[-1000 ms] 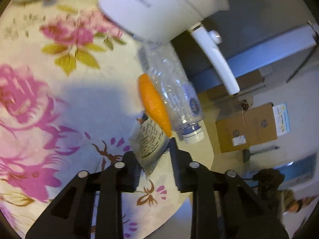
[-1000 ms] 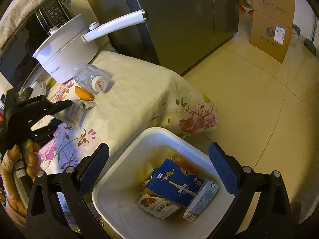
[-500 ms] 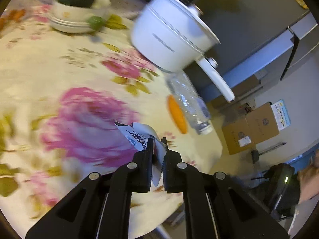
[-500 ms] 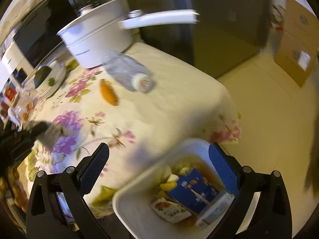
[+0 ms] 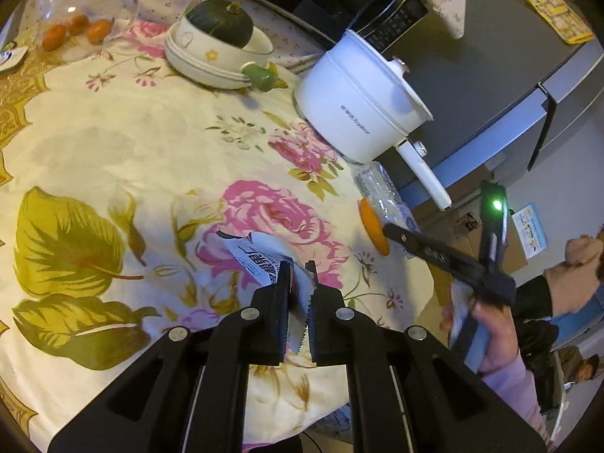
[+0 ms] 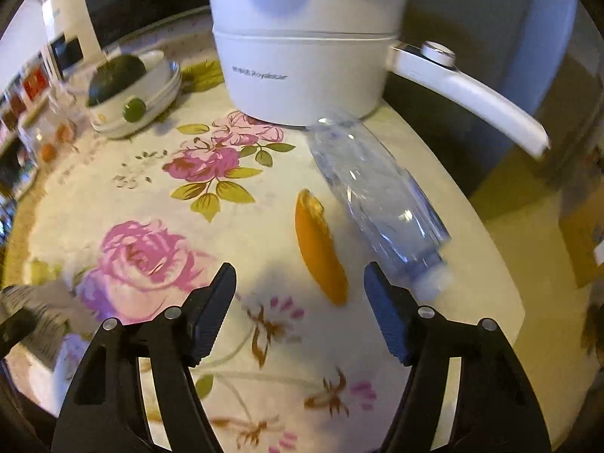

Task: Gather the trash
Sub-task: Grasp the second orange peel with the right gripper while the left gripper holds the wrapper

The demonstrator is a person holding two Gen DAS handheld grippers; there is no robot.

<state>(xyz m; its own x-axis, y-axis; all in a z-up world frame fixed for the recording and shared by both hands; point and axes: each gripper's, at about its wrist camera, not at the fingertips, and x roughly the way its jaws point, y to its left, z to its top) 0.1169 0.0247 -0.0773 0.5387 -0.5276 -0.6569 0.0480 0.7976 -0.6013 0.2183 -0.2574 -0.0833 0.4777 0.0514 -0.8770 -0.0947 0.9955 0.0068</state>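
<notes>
Over floral tablecloth [image 5: 113, 143], left gripper [image 5: 300, 270] pinches wrapper [image 5: 264, 255]; right gripper [image 6: 300, 283], closing, straddles orange peel [image 6: 321, 253].

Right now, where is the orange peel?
In the right wrist view the curved orange peel lies on the floral tablecloth, just left of the clear plastic bottle.

Left gripper [image 5: 300, 270] fingers clamped tight; right gripper [image 6: 300, 283] fingers closing, nothing between, angled down
</notes>
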